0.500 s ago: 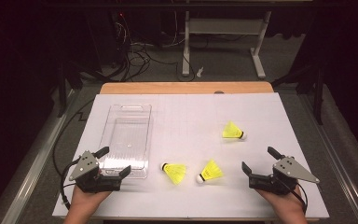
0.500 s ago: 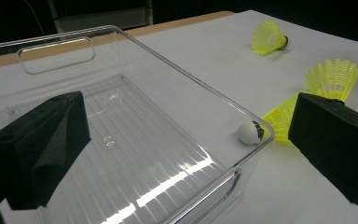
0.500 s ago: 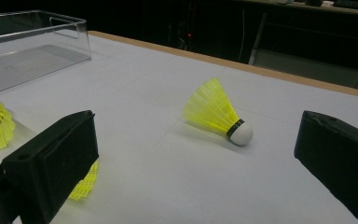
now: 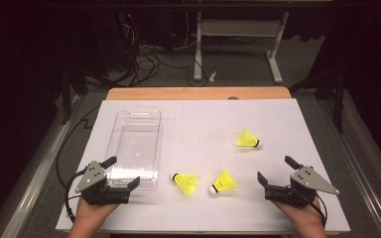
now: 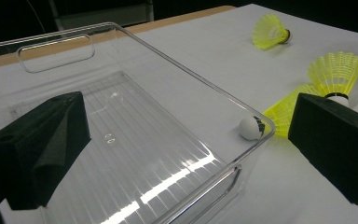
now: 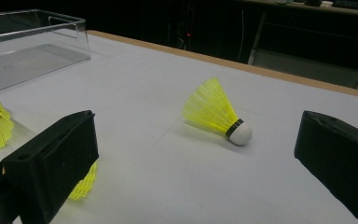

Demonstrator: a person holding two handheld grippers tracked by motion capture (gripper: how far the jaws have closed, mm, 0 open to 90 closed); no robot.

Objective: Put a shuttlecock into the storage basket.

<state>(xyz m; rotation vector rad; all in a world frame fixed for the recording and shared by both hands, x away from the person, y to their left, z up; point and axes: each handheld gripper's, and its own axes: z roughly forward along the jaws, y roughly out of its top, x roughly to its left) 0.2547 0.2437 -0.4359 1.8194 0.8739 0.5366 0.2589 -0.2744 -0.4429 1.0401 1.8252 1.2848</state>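
Note:
Three yellow shuttlecocks lie on the white table. In the high view two are near the front, one (image 4: 186, 182) beside the other (image 4: 224, 182), and a third (image 4: 248, 139) lies farther back on the right. A clear plastic bin (image 4: 134, 148) stands empty on the left. My left gripper (image 4: 124, 171) is open at the bin's near right corner, its jaws straddling that corner (image 5: 256, 130). My right gripper (image 4: 274, 168) is open at the front right and faces the far shuttlecock (image 6: 214, 112), with nothing between its jaws.
Beyond the white sheet (image 4: 203, 119) runs the table's wooden back edge (image 4: 198, 93). Past that are a dark floor with cables (image 4: 144, 59) and a white stand (image 4: 238, 44). Bare white surface lies between the bin and the shuttlecocks.

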